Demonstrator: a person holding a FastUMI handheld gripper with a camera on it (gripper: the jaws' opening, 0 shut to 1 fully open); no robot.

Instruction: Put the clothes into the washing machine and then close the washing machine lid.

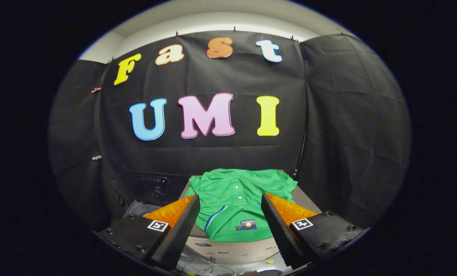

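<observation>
My gripper [230,214] is spread wide, empty, fingers flanking the green shirt [240,195] draped over the washing machine [232,251]. Risk: pinching only a loose fold, so fabric slips free

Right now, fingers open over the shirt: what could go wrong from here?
1. The green polo shirt lies spread flat on a grey-topped surface beyond the open gripper; a pinch may catch one layer only, leaving the rest trailing.
2. The shirt's near edge overhangs the surface; dragging could pull it off.
3. The dark opening sits off to the side, so a loose hold may drop the shirt on the way.
</observation>
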